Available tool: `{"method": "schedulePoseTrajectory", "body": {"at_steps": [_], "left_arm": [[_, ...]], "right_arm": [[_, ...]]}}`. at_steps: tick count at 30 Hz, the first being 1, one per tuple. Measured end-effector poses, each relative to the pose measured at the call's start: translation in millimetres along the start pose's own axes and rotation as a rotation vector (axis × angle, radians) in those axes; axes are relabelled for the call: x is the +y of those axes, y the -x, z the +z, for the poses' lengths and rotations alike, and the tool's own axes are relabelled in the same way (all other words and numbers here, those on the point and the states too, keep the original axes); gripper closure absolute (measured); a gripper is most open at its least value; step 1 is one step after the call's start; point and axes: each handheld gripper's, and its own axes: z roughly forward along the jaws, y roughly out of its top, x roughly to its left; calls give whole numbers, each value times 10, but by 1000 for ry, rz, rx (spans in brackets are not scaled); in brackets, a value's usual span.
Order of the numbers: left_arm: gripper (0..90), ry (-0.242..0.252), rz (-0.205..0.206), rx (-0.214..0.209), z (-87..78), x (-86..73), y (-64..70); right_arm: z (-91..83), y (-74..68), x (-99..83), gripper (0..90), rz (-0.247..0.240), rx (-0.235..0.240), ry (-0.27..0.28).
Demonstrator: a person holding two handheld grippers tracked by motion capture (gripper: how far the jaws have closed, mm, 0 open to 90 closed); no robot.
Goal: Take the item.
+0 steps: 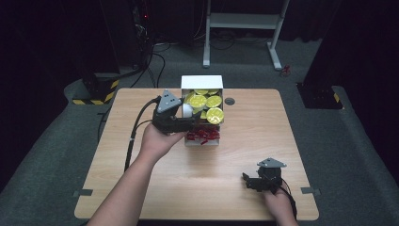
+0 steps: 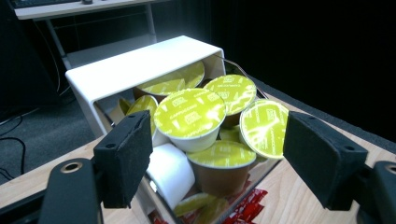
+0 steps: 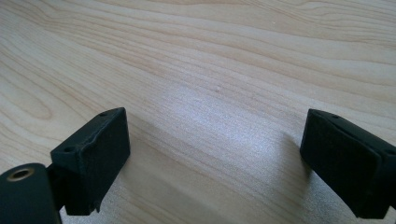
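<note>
A white box (image 1: 202, 82) at the table's far middle holds several coffee capsules with yellow lids (image 1: 214, 114). Red sachets (image 1: 203, 135) fill its front part. My left gripper (image 1: 187, 122) is at the box's left side, pointing into it. In the left gripper view the left gripper (image 2: 219, 145) is open, jaws wide apart, framing the yellow-lidded capsules (image 2: 189, 114) and a white capsule (image 2: 170, 170) lying on its side; nothing is gripped. My right gripper (image 1: 248, 181) rests low at the table's near right. In the right gripper view the right gripper (image 3: 215, 154) stands open over bare wood.
The wooden table (image 1: 141, 183) has a small dark round hole (image 1: 229, 101) right of the box. A white frame stand (image 1: 244, 21) and cables are on the dark floor beyond. Black and yellow striped bases (image 1: 94, 92) sit at the far left.
</note>
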Motion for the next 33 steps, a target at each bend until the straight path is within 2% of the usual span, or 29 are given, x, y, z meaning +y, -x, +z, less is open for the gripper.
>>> {"method": "schedulePoseTrajectory", "body": {"at_steps": [6,16,20,26,33], "left_arm": [[244,0,-9,3,122,14,-13],[247,-23,-11,9,300,49,-82],[247,-36,-24,14,397,61,-105],[248,-35,-34,26,451,59,-100],[261,-57,-32,26,518,30,-97]], "right_arm": [[0,0,0,83,0,0,0],[0,6,-2,83,-8,0,0],[0,6,-2,83,-8,0,0],[0,5,-1,83,-7,0,-1],[-1,5,-2,84,-7,0,-1]]}}
